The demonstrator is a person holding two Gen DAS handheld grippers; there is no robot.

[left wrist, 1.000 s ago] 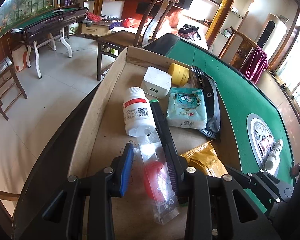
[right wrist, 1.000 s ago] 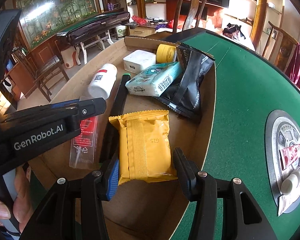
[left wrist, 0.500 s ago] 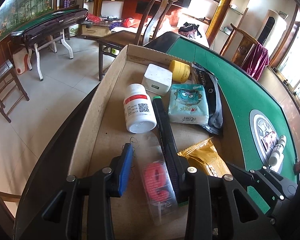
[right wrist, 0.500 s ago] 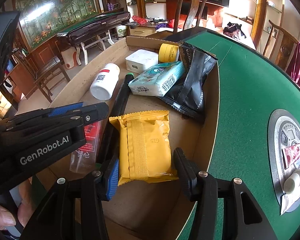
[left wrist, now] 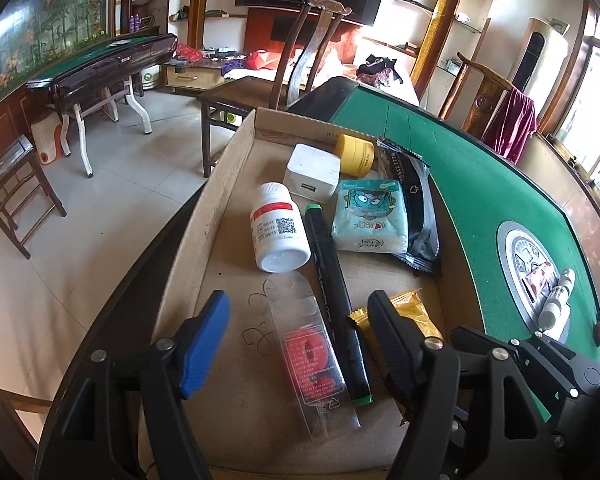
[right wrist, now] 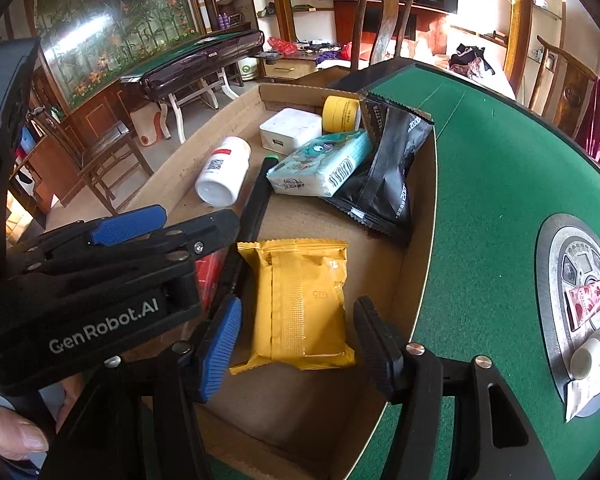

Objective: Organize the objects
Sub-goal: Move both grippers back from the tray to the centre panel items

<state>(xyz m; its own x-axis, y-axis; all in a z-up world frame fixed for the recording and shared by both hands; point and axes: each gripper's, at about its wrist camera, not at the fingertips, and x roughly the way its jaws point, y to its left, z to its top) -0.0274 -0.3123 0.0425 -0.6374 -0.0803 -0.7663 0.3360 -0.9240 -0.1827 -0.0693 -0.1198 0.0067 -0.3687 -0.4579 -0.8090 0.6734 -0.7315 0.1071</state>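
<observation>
Left gripper (left wrist: 300, 336): jaws opening, pads clear of the clear sachet (left wrist: 312, 352) and black marker (left wrist: 336, 300) lying flat between them in the cardboard box (left wrist: 220, 184); judged a release. Right gripper (right wrist: 296, 344): jaws opening, straddling the yellow packet (right wrist: 300, 304) without contact; packet rests on the box floor, at 5 o'clock from the white bottle (right wrist: 224, 176), probably just deposited.

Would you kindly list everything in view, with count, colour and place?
cardboard box: 1, brown, on green table
pill bottle: 1, white, lying in box
marker: 1, black, beside bottle
clear packet: 1, red contents, between left fingers
tissue pack: 1, pale blue, mid-box
black pouch: 1, against the box's table-side wall
charger: 1, white, far end
jar: 1, yellow, far end
yellow packet: 1, between right fingers
left gripper: opening
right gripper: opening
</observation>
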